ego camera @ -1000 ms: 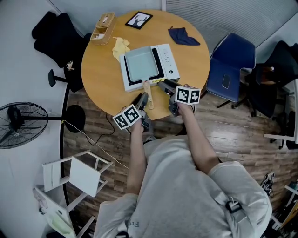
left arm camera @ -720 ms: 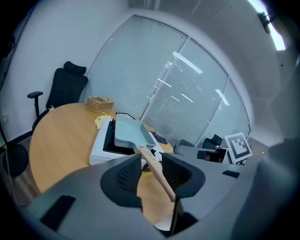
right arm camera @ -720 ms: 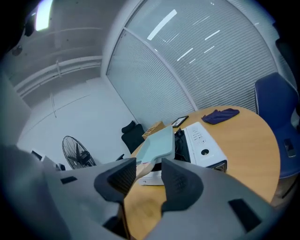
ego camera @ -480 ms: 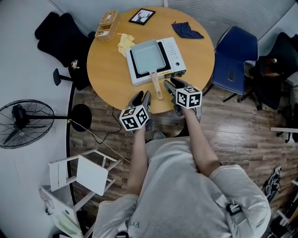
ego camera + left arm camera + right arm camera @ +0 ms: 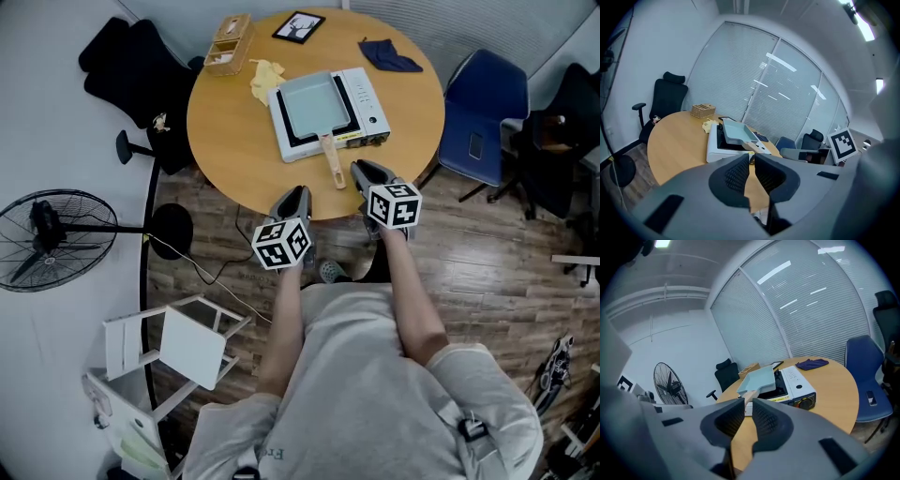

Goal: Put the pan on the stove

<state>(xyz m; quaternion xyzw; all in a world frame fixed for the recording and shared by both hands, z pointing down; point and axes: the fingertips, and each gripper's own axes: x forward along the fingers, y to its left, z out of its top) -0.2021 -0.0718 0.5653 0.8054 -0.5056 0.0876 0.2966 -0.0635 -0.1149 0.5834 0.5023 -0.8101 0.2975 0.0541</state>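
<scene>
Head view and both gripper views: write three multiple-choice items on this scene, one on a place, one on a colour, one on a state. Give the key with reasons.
1. The pan is:
A on the floor
B on the stove
C on a shelf

2. The cloth nearest the chair is:
A red
B white
C dark blue

3. The left claw and the right claw are:
A empty
B gripping the pan's handle
C holding the cloth

Key:
1 B: the pan sits on the stove's top, with its handle sticking out toward the person.
2 C: the cloth shows dark blue in the head view and the right gripper view.
3 A: the jaws of both claws have just been closing, only a slim gap is left, and nothing stands between them.
</scene>
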